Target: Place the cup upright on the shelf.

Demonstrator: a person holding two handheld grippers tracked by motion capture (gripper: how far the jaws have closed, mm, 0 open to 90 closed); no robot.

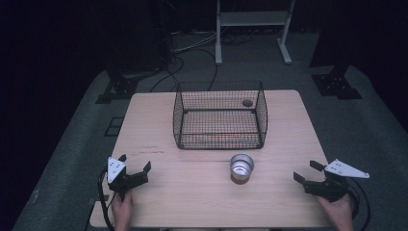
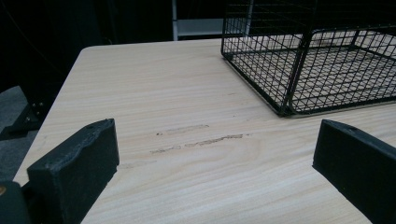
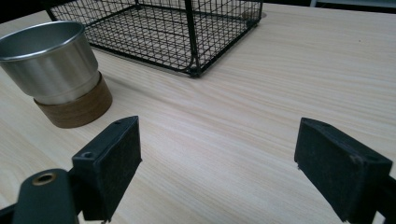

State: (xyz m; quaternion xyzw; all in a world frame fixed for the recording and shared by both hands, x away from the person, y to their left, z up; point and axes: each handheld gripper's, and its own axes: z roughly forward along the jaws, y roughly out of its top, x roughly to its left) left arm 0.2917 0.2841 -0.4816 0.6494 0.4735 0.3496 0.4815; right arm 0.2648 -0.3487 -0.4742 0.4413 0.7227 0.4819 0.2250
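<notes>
Two grippers rest at the near edge of the wooden surface (image 1: 159, 183), one in each hand. The left gripper (image 1: 136, 163) sits at the near left corner with its jaws spread wide and nothing between them. The right gripper (image 1: 308, 171) sits at the near right, its jaws also parted and empty, pointing toward the middle of the surface. A metal cup (image 1: 241, 166) stands upright between them, nearer the right gripper but well apart from it; in the right gripper view it seems to sit in a brown cork-like base (image 3: 74, 109), though the light is dim. Just behind the cup stands a black wire basket (image 1: 219, 115).
</notes>
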